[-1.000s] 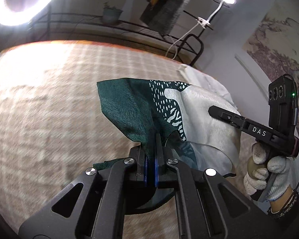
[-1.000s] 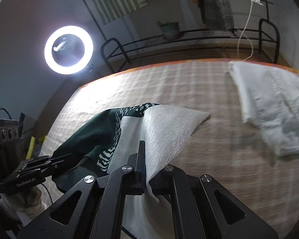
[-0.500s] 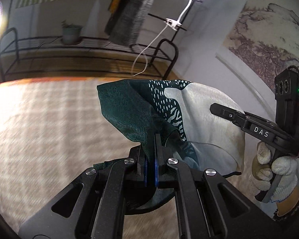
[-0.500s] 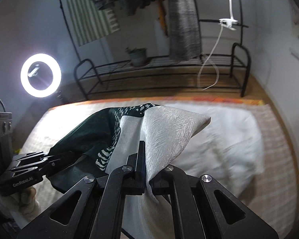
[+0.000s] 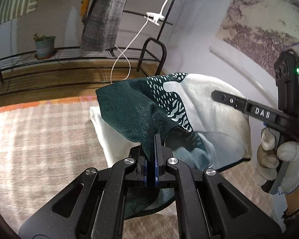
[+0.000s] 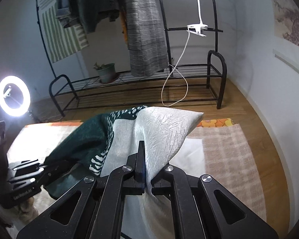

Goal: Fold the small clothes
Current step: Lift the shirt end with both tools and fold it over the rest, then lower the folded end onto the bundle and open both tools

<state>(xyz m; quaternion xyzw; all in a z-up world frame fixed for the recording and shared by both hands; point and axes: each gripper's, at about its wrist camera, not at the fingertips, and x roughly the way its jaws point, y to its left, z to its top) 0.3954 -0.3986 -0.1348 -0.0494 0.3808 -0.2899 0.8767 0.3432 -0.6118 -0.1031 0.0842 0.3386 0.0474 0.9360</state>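
- Handheld grippers: two, the left gripper (image 5: 152, 155) and the right gripper (image 6: 144, 165).
- Green-and-white patterned garment (image 5: 159, 107): one.
- White garment (image 5: 107, 133) lying on the surface: one.
- Checked blanket (image 5: 39, 139): one.
- Ring light (image 6: 14, 95): one.
- Potted plant (image 6: 105, 71): one.
- Black metal rack (image 6: 141, 87): one.
- Clip-on lamp (image 6: 197, 27): one.
- Gloved hand (image 5: 277, 157) seen: one.

**Garment lifted higher, cameras tipped up toward the far wall**

Both wrist views have swung upward: the checked mat (image 5: 39, 139) that filled them a second ago now sits low, with the black rack (image 6: 137, 87), plant pot (image 6: 106, 72) and hanging clothes (image 6: 145, 29) at the far side in sight. The white garment (image 6: 191, 149), earlier lying far right on the mat, now shows just beneath the raised green-and-white cloth (image 5: 149, 109). The ring light (image 6: 14, 98) has left the left wrist view.
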